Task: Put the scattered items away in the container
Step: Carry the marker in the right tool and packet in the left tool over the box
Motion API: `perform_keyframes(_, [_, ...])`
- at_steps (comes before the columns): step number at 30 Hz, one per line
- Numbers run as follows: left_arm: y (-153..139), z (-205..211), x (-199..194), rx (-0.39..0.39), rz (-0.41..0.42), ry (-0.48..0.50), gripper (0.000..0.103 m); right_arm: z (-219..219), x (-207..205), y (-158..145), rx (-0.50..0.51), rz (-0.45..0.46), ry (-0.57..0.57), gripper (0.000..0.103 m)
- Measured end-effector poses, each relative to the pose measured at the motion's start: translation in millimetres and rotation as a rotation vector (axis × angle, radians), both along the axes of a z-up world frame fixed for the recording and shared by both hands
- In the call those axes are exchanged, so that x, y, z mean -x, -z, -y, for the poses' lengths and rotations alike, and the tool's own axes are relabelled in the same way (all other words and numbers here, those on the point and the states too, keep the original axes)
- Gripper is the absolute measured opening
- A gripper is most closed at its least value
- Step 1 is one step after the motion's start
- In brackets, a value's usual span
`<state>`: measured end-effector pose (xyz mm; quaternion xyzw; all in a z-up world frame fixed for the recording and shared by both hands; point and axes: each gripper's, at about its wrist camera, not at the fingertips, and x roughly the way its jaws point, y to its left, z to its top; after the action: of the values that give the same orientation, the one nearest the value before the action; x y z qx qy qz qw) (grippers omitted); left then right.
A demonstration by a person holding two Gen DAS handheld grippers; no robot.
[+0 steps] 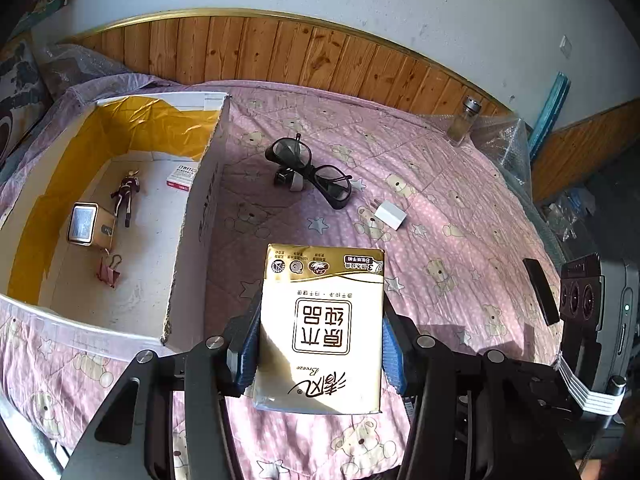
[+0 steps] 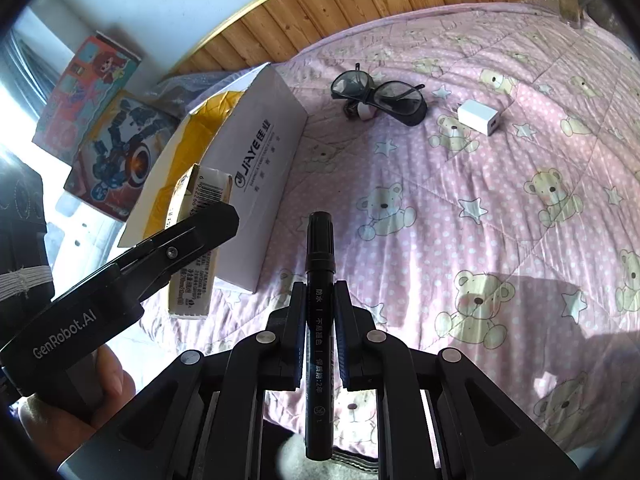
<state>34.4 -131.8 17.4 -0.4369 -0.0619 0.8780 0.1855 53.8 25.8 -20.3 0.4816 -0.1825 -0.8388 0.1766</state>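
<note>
Left wrist: left gripper (image 1: 320,328) pinching tissue pack (image 1: 320,332) beside box (image 1: 200,208) (open-topped); right gripper (image 2: 320,320) clamping marker (image 2: 319,320).

A: Left gripper (image 1: 320,340): black linkage arms are showing round silver pivot pins, and ribbed blue pads (image 1: 391,354) are lining the fingers.

B: Noted. Seen from the right wrist camera, its dark body is carrying white lettering, "GenRobot.AI", with one small screw sitting in the finger.

A: Right gripper (image 2: 320,312): the same black linkage is showing four silver pins, with dark blue edging the fingers' inner faces.

B: In the left wrist view, its housing is displaying two round lens-like ports, a small green light and white ribbing at the base.

A: A hand (image 2: 108,384) is wrapping the left unit's handle; whether a sleeve is being worn is not discernible.
</note>
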Motion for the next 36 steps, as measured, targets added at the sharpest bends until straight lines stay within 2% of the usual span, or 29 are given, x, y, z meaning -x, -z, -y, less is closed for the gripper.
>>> perform_keyframes(18, [-14.8, 60.1, -5.2, -0.122, -0.016, -0.061, 0.052, 48.7, 2.8, -35.3, -0.017, -0.061, -0.092, 0.014])
perform_keyframes(36, [-31.1, 106.1, 6.7, -0.186, -0.037, -0.138, 0.052, 80.5, 19.3, -62.0, -0.023, -0.106, -0.158, 0.014])
